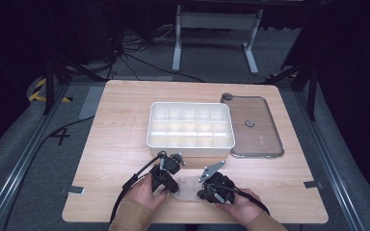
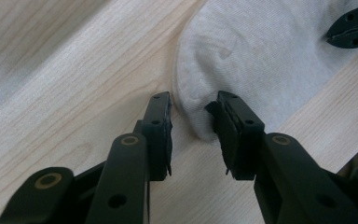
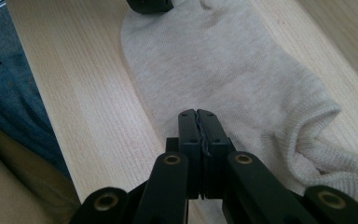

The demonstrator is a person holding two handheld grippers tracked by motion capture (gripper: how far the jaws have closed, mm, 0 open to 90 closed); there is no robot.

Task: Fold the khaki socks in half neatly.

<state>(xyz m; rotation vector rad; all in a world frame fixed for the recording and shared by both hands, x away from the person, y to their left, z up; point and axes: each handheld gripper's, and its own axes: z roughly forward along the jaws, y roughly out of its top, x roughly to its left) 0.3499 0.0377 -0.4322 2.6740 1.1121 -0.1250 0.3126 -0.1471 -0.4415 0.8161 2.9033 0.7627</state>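
Observation:
A pale cream sock (image 1: 187, 186) lies flat on the wooden table near its front edge, between my two hands. In the left gripper view my left gripper (image 2: 193, 126) stands low over the table with its jaws parted around the sock's (image 2: 261, 60) rounded toe end. One pad brushes the fabric, while the other stands just off it. My right gripper (image 3: 198, 123) is shut, its pads pinching the sock's (image 3: 223, 70) edge near the ribbed opening. Its tips (image 2: 352, 28) also show at the far end of the sock in the left gripper view.
A white tray (image 1: 190, 145) with several compartments stands mid-table, just beyond my hands. A clear lid (image 1: 262, 142) lies to its right. The table's front edge runs close behind the grippers, with blue cloth (image 3: 9, 102) below it.

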